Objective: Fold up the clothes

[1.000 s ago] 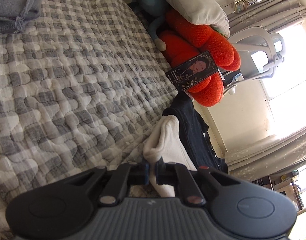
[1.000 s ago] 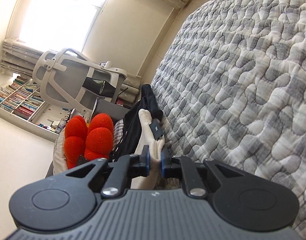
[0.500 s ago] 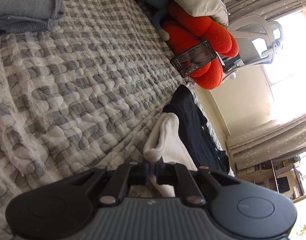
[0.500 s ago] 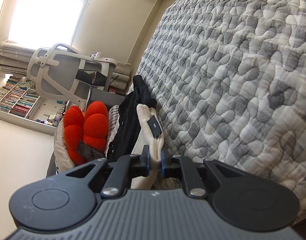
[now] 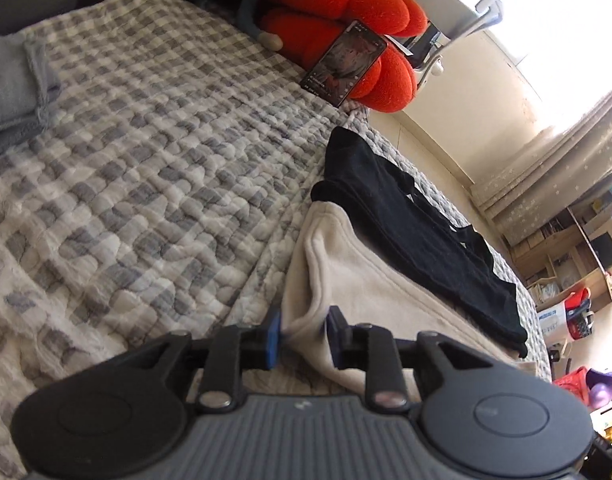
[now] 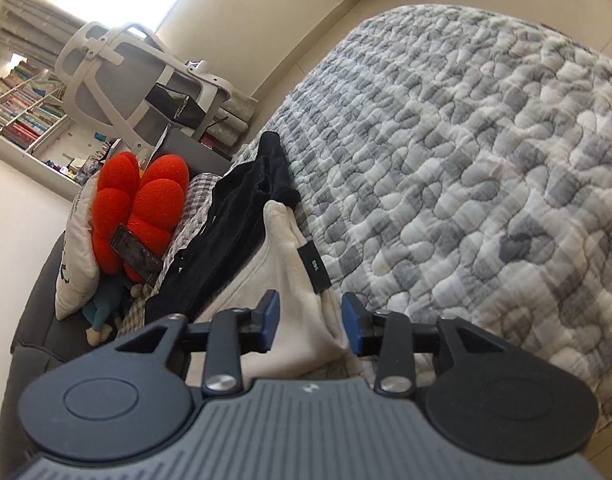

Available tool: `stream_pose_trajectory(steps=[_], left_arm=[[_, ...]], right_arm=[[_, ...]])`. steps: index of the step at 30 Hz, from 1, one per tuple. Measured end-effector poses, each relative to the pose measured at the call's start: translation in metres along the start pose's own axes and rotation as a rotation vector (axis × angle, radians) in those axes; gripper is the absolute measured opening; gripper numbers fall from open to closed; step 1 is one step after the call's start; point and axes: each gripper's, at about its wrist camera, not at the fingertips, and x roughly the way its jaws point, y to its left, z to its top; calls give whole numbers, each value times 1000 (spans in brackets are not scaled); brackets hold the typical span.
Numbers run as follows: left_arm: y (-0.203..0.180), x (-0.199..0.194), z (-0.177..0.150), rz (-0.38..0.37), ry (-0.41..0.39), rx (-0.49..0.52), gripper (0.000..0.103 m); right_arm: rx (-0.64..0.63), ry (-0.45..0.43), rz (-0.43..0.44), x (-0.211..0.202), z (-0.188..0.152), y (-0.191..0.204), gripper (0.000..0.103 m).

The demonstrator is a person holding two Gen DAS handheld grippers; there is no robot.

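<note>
1. I am letting go of the cream garment (image 5: 358, 280) with my left gripper (image 5: 304, 336): its jaws are opening, and the folded edge of the fabric is sitting loose between the blue pads (image 5: 272, 336), no longer pinched.
2. I am doing the same with my right gripper (image 6: 310, 322); its jaws are opening wider, with the cream cloth and its black label (image 6: 315, 268) lying in the gap, not squeezed.
3. The cream garment is lying on the checked quilt (image 5: 154, 168) near the bed's edge, touching the black garment (image 5: 406, 232) lying just beyond it.
4. I am judging this as the release at the end of a fold: the cloth is laid down and I am freeing it.
5. Next, I am expecting to need both grippers clear of the fabric without dragging it, then a fresh edge to grip for another fold.
</note>
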Motion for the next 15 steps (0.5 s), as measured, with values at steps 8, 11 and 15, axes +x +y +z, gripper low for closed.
stream_pose_trajectory(steps=[8,11,15], left_arm=[[-5,21,21,1,-41,85,33],[-8,35,26,4,-48,104,33],[-12,50,31,-18,-52,126,32]], right_arm=[[-176,-38,-15,34,7,29,44],[-226,-48,-27,52,8,36,44],[-305,-75,-55,67,8,40,38]])
